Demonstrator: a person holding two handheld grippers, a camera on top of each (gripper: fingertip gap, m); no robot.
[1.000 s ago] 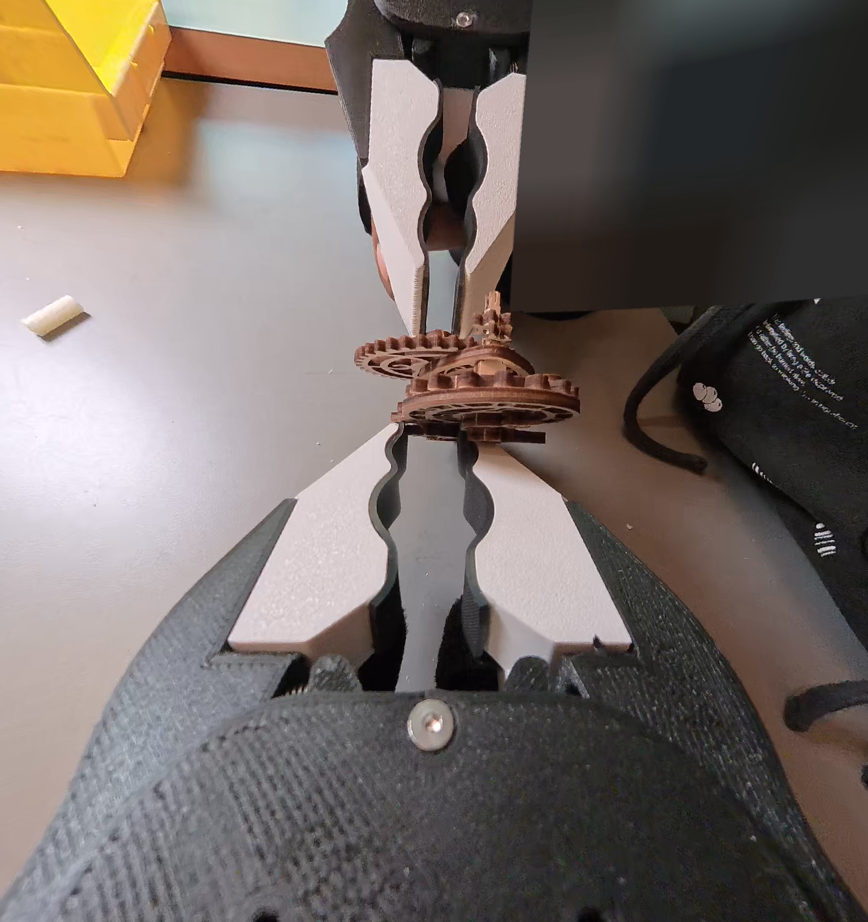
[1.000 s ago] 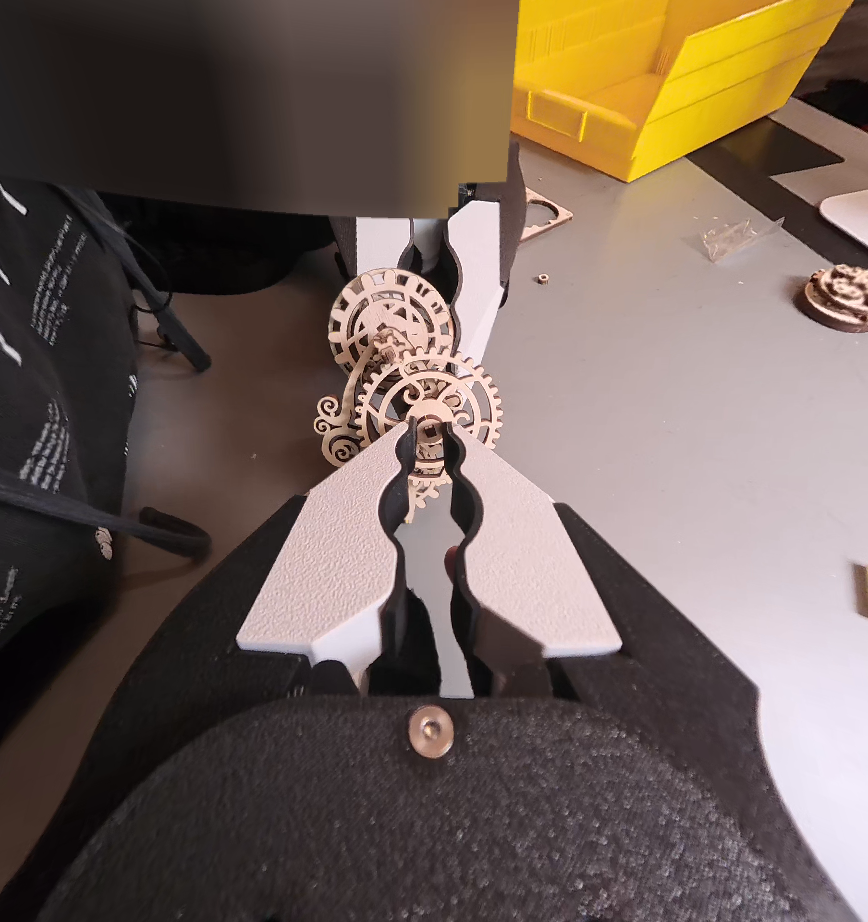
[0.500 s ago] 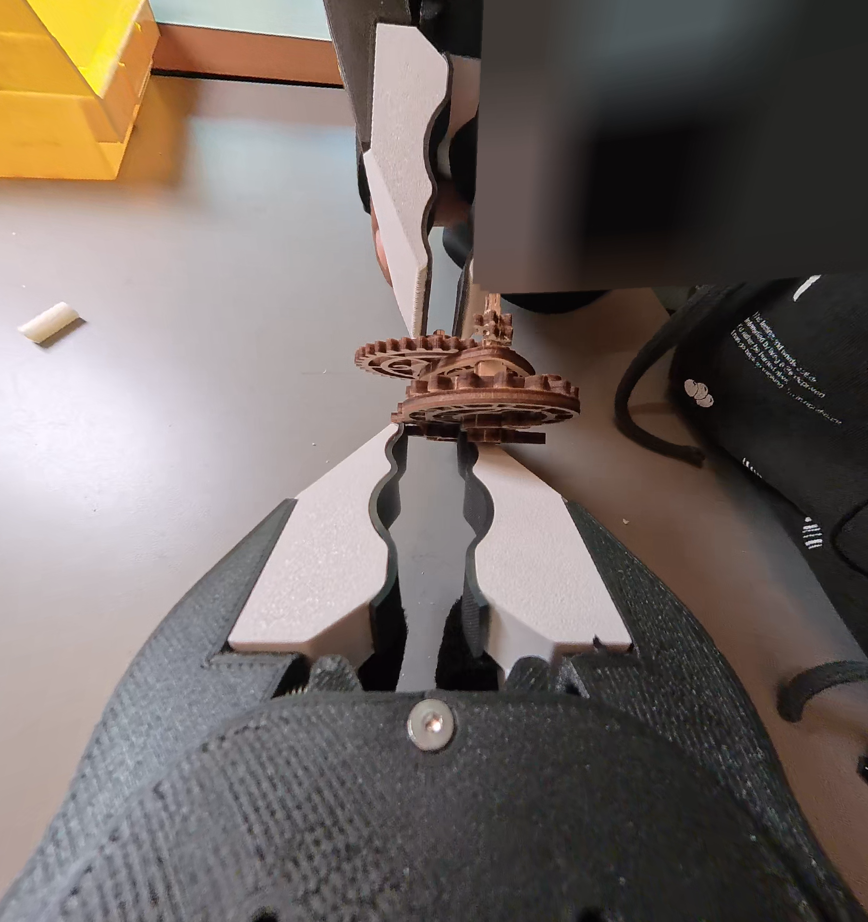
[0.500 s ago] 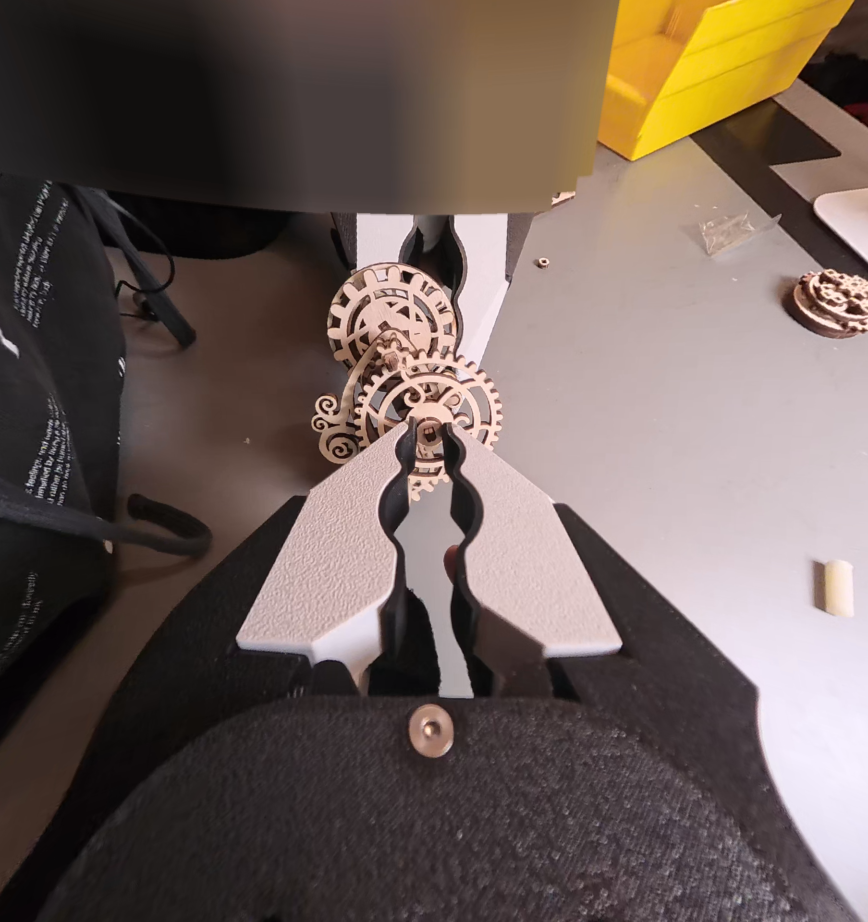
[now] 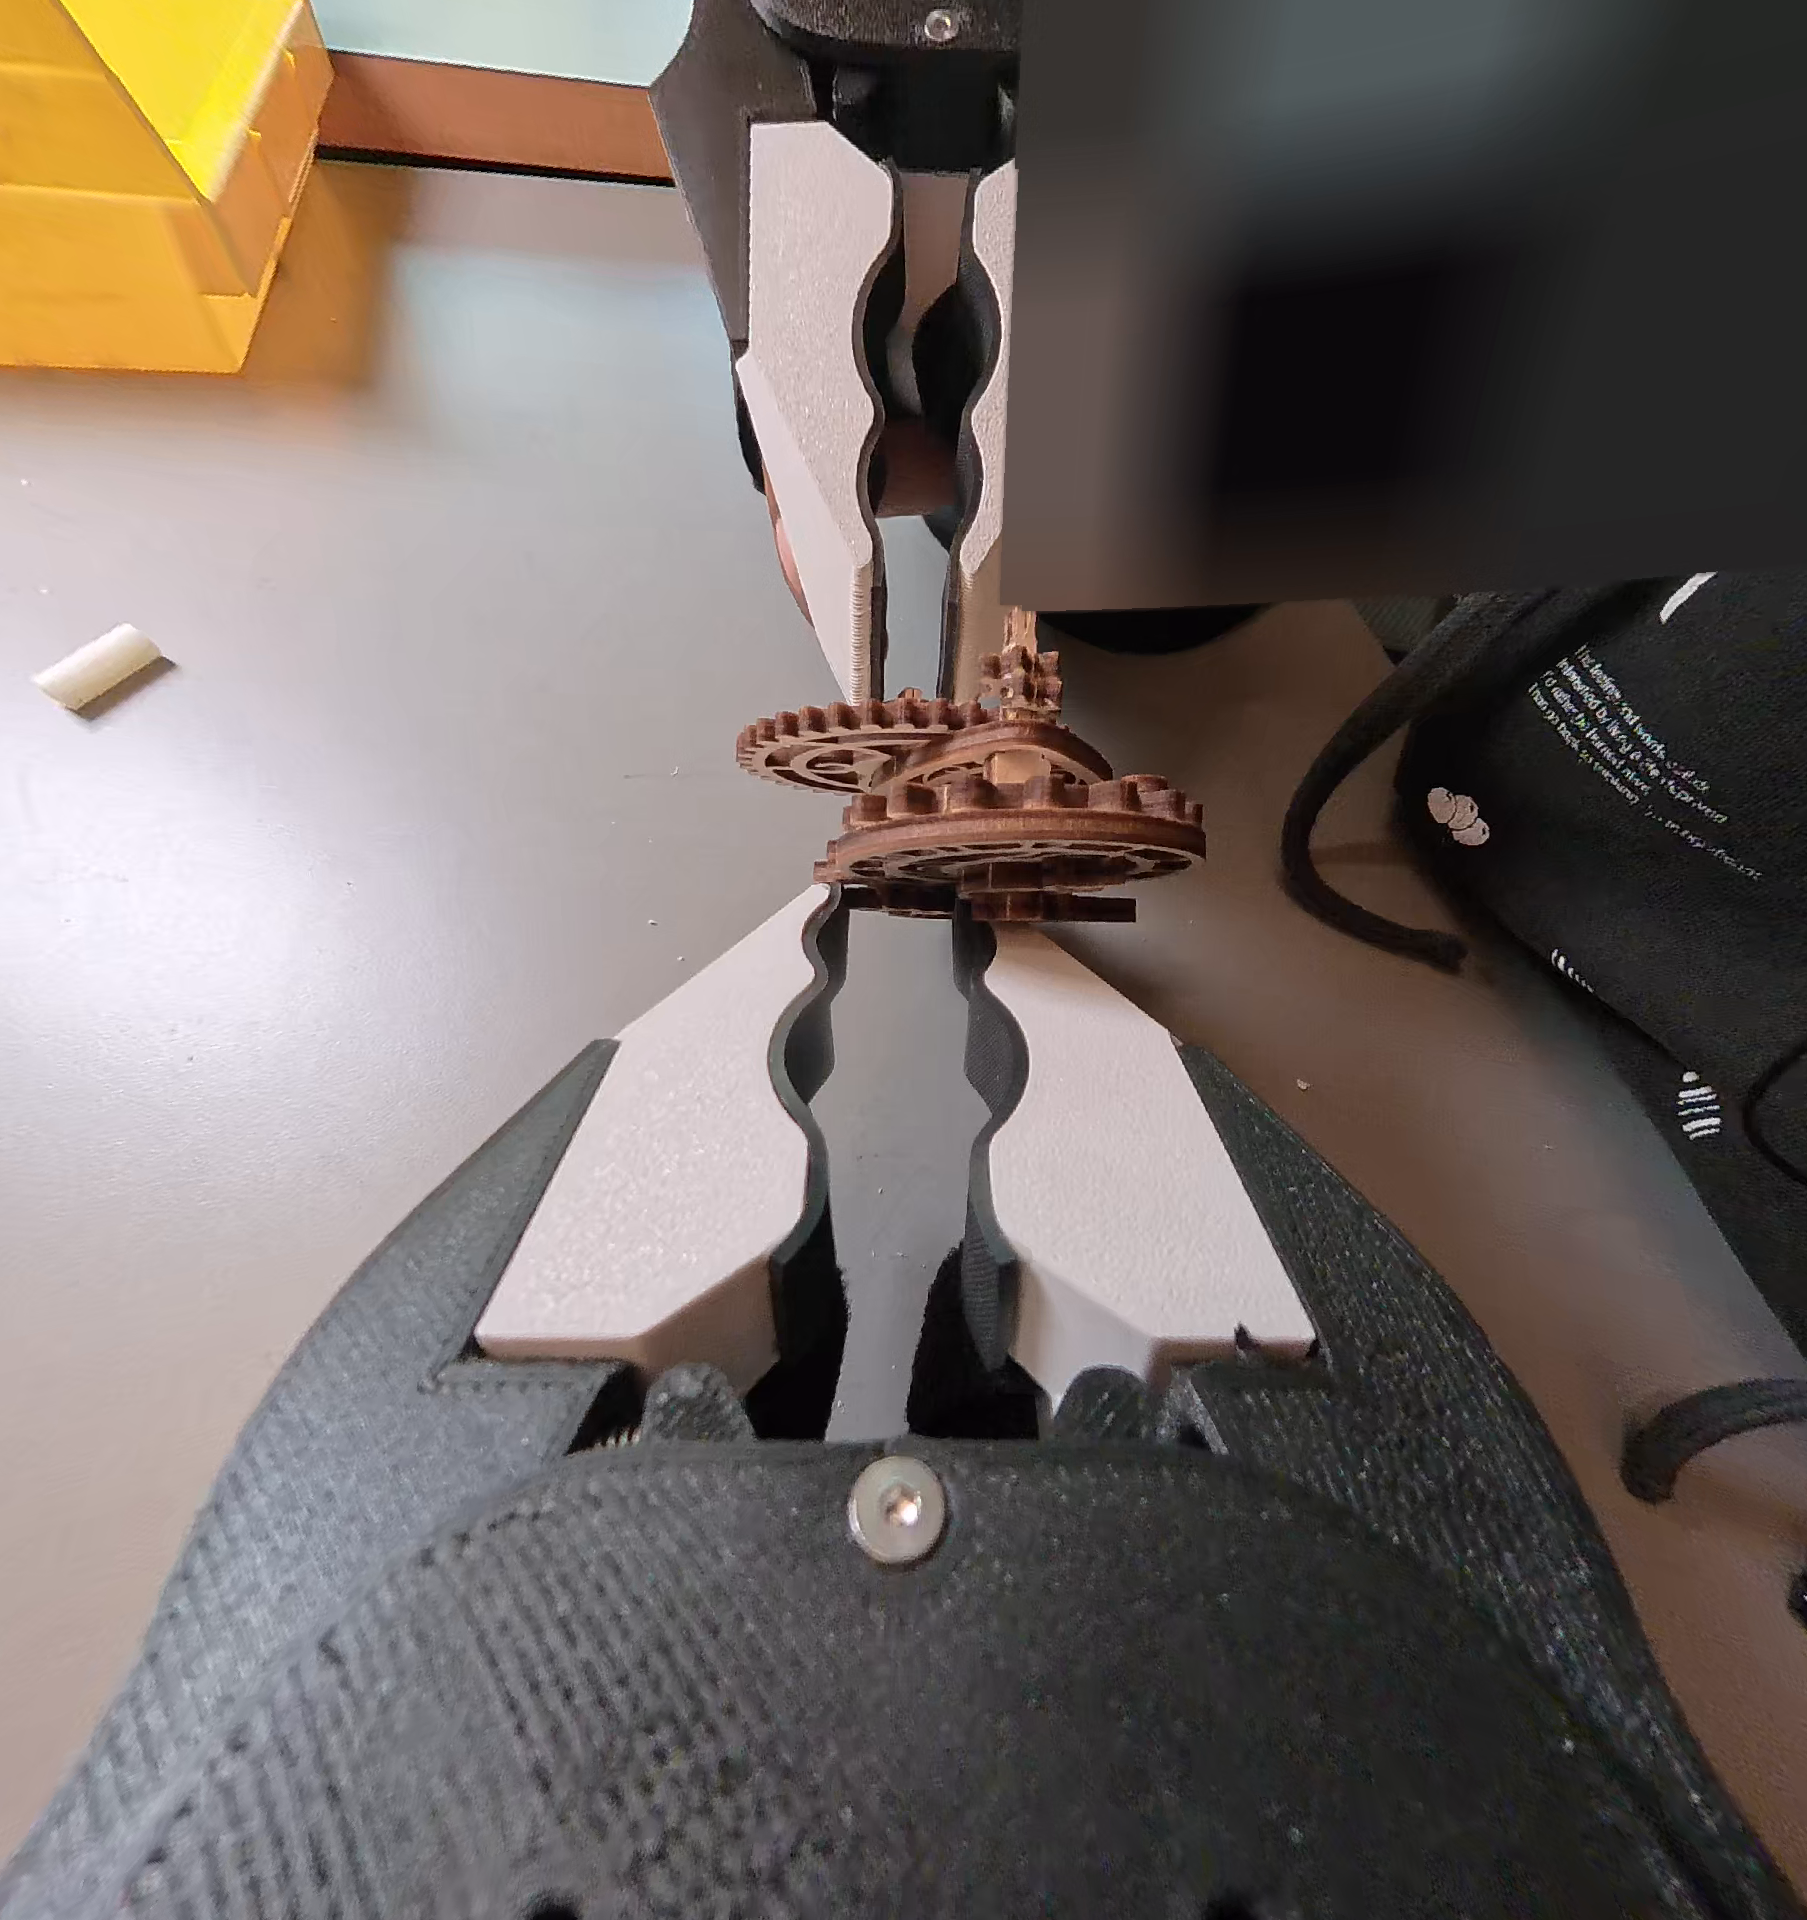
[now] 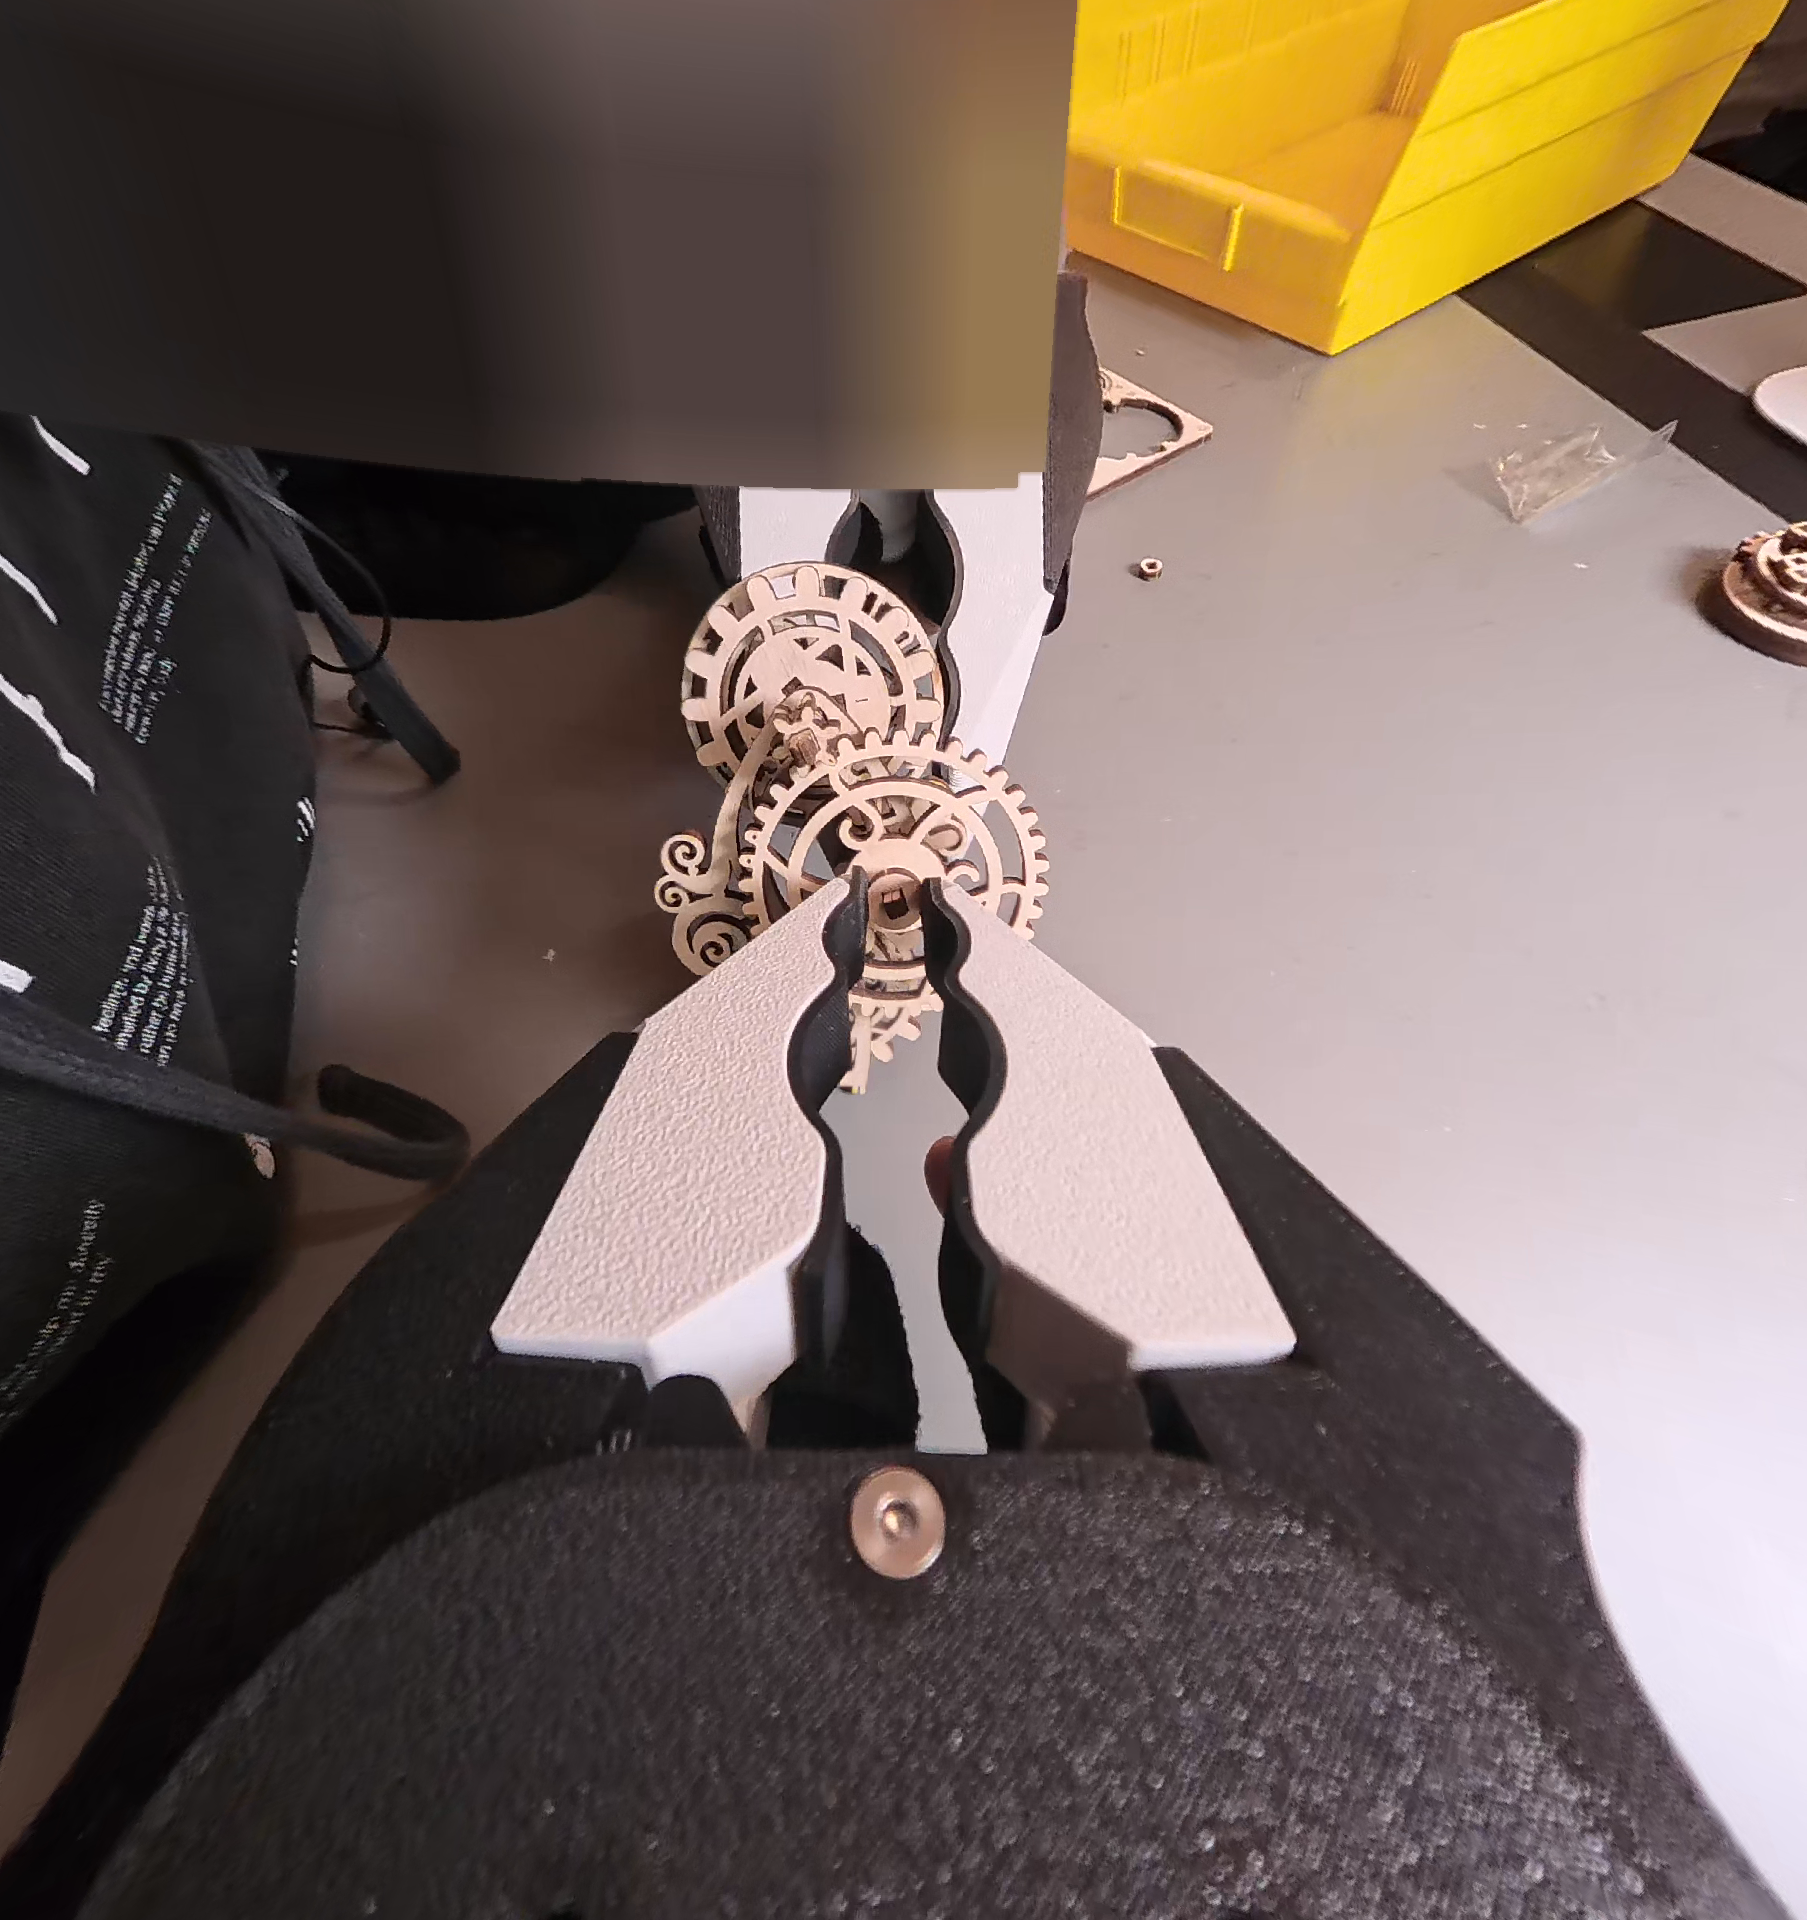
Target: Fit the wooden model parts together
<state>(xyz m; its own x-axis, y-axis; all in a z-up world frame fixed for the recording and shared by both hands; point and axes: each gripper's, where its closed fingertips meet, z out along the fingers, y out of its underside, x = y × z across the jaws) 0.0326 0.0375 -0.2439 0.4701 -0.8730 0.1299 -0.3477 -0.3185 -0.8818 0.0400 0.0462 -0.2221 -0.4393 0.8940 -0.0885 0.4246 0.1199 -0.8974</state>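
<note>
In the left wrist view the left gripper fills the lower half of the frame, its two pale fingers converging at mid-frame, where their dark pads close on the underside of the wooden gear model, a stack of brown toothed wheels lying flat across the centre of the picture, held clear above the grey table. Just beyond the model, the right gripper reaches down from the top centre, its fingertips meeting the far side of the same stack. Farther out, a small white cylinder lies at the left edge and a yellow bin sits in the upper left corner; black clothing with a cord occupies the right side. In the right wrist view the right gripper rises from the bottom of the frame and its narrowly parted pads pinch the round hub of the pale gear wheel at the centre. Behind it sits a second openwork disc with a scrolled arm, and behind that the white fingers of the left gripper come down from the upper centre. Toward the right edge lies another small round wooden assembly, with a clear plastic bag above it and the yellow bin in the upper right.
</note>
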